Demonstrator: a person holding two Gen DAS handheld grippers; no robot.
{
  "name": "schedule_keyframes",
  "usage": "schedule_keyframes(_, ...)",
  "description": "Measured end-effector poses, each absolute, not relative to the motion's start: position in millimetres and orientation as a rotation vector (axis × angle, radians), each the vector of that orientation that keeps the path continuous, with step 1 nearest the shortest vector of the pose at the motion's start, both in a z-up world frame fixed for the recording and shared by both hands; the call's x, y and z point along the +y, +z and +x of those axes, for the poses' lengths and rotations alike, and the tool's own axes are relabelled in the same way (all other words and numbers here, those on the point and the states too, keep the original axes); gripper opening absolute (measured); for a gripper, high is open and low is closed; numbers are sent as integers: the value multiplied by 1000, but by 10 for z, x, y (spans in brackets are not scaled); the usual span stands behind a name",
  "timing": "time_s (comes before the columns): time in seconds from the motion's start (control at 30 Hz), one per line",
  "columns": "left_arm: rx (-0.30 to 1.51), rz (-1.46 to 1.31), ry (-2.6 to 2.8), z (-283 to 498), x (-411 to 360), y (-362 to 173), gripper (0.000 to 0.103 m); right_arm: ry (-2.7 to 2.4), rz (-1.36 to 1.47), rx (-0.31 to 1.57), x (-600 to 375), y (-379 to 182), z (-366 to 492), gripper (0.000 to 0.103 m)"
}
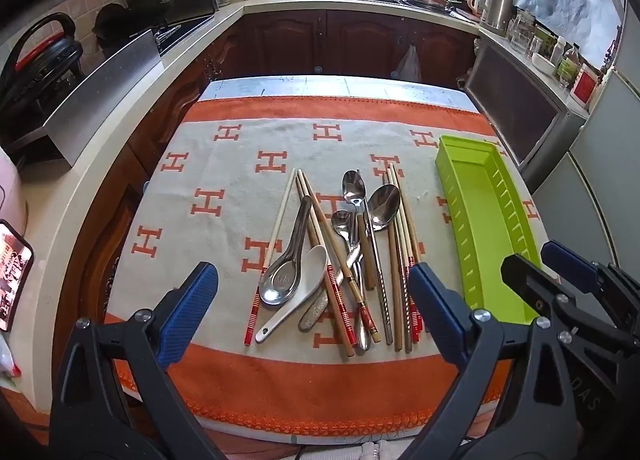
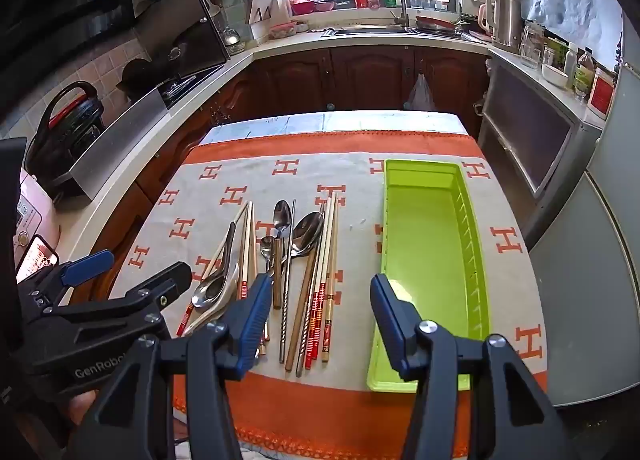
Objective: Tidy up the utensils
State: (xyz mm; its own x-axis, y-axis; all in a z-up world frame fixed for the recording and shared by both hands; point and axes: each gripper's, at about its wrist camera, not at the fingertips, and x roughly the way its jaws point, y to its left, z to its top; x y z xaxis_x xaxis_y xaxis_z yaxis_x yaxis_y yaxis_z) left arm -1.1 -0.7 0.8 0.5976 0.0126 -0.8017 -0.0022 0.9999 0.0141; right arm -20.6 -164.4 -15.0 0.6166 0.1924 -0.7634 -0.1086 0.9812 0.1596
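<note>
1. Left claw (image 1: 312, 300): released, jaws spread wide, nothing between them; it hovers at the near edge of the counter, facing the utensil pile. Right claw (image 2: 318, 324): also released and empty, hovering between the pile and the tray.
2. Counter (image 1: 320, 84): covered by an orange-and-grey cloth (image 1: 224, 164) with an H pattern; carries everything below.
3. Green tray (image 2: 424, 244): long, slotted along its right wall, lying to the right of the pile and apart from it. Nothing inside.
4. Chopsticks (image 1: 320, 228): several pairs, wooden and red-banded, lying roughly lengthwise, crossed with the spoons.
5. Metal ladle-spoon (image 1: 284, 264): left side of the pile, bowl toward the near edge, touching the white ceramic spoon (image 1: 304, 280).
6. Steel spoons (image 1: 380, 204): three bowls visible mid-pile, handles buried under chopsticks.
7. Progress, as I judge it: not begun. All utensils remain mixed on the cloth; sorting and loading the tray is all left.
</note>
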Motion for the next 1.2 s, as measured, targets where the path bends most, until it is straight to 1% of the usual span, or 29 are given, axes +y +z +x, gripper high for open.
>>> schedule_keyframes(0.33, 936, -2, -1, 33, -28, -5, 95, 173, 102, 893, -1610, -81, -222, 51)
schedule_keyframes(0.5, 936, -13, -5, 30, 2, -23, 95, 173, 98, 893, -1609, -202, -181, 51)
schedule_keyframes(1.2, 936, -31, -19, 6, 63, -33, 95, 170, 106, 904, -1587, -201, -197, 51)
